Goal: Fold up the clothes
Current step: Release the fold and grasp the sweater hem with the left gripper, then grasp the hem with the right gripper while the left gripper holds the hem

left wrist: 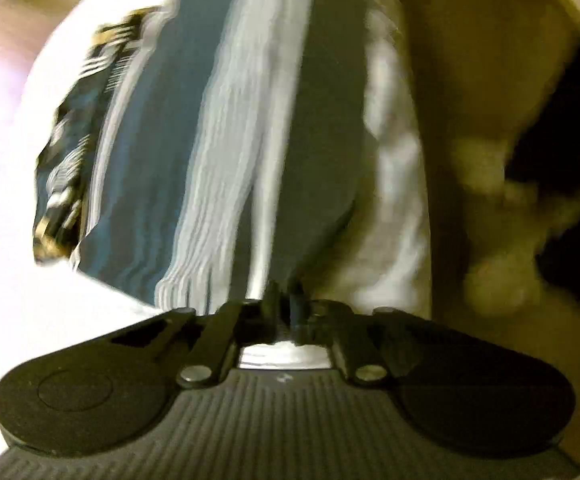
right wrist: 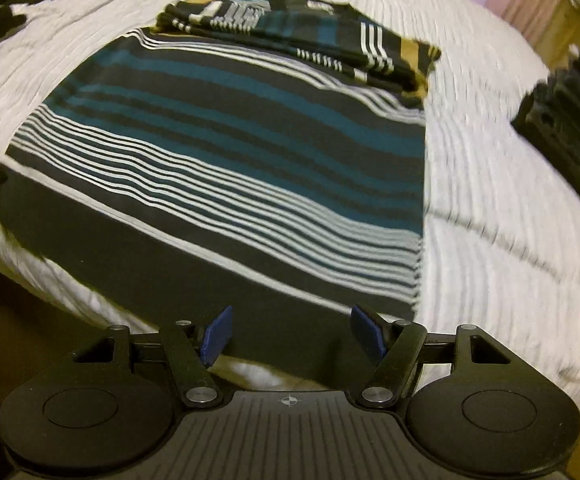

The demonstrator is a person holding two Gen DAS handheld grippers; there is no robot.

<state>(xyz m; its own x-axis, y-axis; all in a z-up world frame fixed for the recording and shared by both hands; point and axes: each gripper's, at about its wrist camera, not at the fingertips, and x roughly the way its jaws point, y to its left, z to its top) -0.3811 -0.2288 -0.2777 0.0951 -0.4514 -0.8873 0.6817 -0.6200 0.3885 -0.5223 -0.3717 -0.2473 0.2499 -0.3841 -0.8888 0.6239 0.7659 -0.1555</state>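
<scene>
Striped shirt (right wrist: 217,168) lies flat on bed (right wrist: 490,208), sleeves tucked at far end. Left gripper (left wrist: 285,304) fingers pressed together at hem, probably pinching cloth for lengthwise fold. Right gripper (right wrist: 292,334) fingers spread, straddling near hem, ungripped.

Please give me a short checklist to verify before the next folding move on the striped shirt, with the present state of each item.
1. Left tongs closed at the near edge of the striped shirt: ok, the jaws are together; whether cloth is pinched between them, cannot tell, the view is blurred.
2. Right tongs gripping the near hem: not ok, open, blue pads apart above the cloth.
3. Shirt body lying flat on the white bedcover: ok.
4. Upper part already folded over: ok, it lies bunched at the far end.
5. Fold path free: cannot tell, a dark object sits at the right on the bedcover.
</scene>
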